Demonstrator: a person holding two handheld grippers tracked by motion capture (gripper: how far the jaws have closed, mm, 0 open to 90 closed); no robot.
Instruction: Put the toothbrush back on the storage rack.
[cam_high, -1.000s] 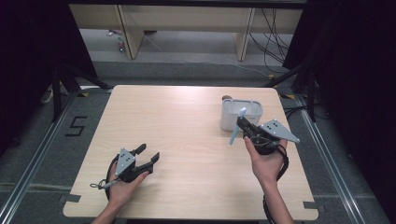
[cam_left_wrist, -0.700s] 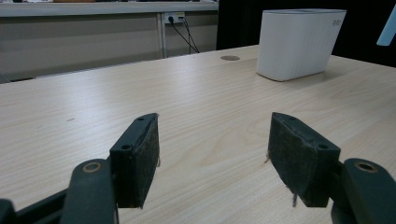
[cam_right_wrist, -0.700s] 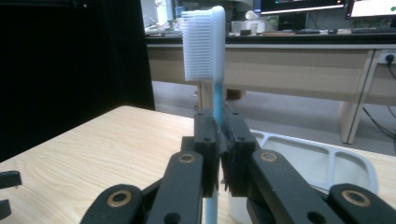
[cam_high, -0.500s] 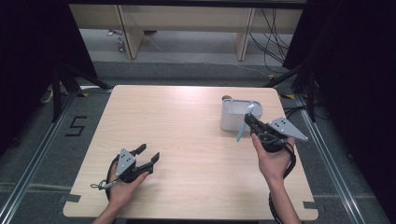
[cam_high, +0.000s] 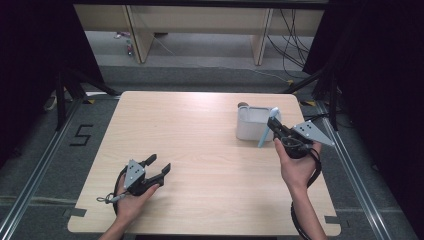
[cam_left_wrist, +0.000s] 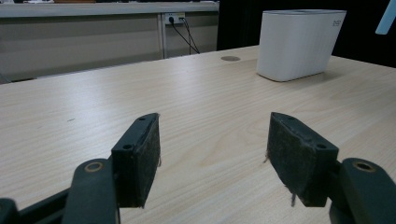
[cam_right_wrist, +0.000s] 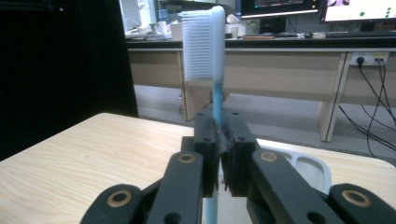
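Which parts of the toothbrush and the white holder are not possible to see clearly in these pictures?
- toothbrush: in the right gripper view its lower handle is hidden behind the right gripper.
- white holder: its inside is too small to read in the high view; the left gripper view shows its outer wall, the top edge cutting its rim.

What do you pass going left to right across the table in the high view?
left gripper → white holder → blue toothbrush → right gripper
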